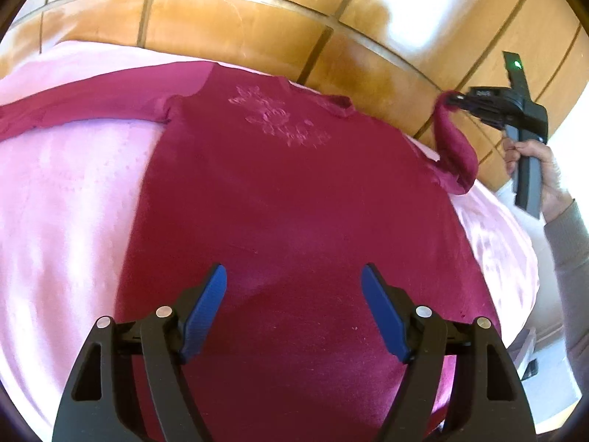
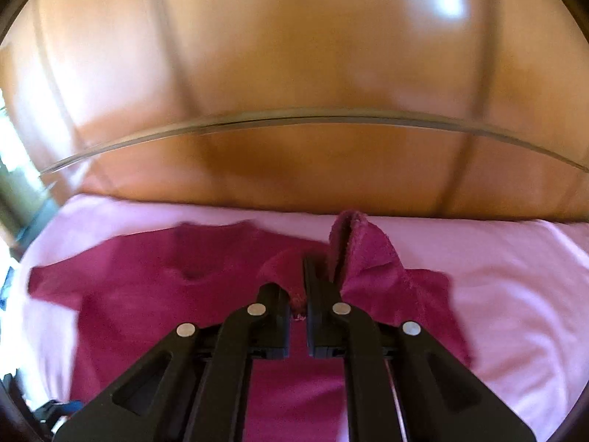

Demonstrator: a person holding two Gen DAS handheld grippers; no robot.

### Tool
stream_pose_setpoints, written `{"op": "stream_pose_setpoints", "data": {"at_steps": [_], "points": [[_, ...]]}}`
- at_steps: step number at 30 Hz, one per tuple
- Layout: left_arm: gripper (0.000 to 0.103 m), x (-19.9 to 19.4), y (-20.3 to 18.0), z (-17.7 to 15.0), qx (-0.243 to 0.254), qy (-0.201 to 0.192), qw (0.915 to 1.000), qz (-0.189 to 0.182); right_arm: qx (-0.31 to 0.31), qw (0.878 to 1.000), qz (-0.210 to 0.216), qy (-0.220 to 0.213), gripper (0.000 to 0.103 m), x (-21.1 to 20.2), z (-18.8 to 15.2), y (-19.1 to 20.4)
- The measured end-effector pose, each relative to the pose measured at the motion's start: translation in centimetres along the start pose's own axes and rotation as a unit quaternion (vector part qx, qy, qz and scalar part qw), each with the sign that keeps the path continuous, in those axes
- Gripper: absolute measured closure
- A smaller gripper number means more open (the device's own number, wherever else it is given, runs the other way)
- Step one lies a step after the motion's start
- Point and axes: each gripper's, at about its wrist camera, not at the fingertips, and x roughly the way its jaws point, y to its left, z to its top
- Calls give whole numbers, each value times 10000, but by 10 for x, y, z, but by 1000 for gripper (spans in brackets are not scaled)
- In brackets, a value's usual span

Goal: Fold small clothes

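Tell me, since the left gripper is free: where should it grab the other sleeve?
Probably at the cuff end of the flat sleeve, coming from above. It lies stretched straight out from the shirt on the pink sheet, so the left gripper can pinch its tip.

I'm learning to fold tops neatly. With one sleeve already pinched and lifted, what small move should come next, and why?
Probably carry the lifted sleeve inward and lay it across the top's chest. The right gripper is shut on its cuff, the top lies flat on the pink sheet, and the left gripper hangs open, holding nothing.
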Motion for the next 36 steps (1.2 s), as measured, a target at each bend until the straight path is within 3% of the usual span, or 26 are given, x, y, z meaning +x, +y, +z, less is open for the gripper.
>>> {"op": "stream_pose_setpoints", "data": {"at_steps": [5,9,12,13,14,15,18,20,24,25,26,29,32,36], "points": [[29,-6,15,6,-340,-112,9992,-152,-212,9984,491,190,98,30,-1,64],[29,-6,22,12,-515,-140,9984,-199,-256,9971,659,287,94,48,-5,78],[29,-5,25,16,-565,-129,9981,-218,-65,9968,777,152,68,43,-11,61],[29,-3,24,17,-546,-137,9982,-197,55,9967,809,65,48,34,-13,54],[29,-3,24,18,-510,-138,9985,-159,255,9955,901,-108,21,24,-21,43],[29,-1,22,20,-437,-148,9989,-56,358,9951,894,-233,16,22,-26,37],[28,3,20,25,-318,-196,9993,78,607,9947,761,-320,14,5,-58,8],[26,9,21,29,-401,-158,9990,-130,892,9932,709,-250,8,0,-83,-16],[26,29,22,37,-769,20,9963,-370,1491,9882,321,146,7,10,-146,-60],[26,34,22,37,-850,43,9957,-364,1448,9887,380,37,7,11,-159,-64],[26,37,22,38,-942,37,9949,-359,1213,9911,437,-336,7,5,-170,-61],[26,42,12,44,-876,-144,9958,-201,1262,9895,560,-424,2,2,-174,-60],[13,47,1,50,-570,-303,9978,-136,1336,9878,660,-452,2,3,-173,-63],[12,55,2,58,-785,26,9963,-345,1558,9812,968,-596,2,-3,-178,-72]]}}
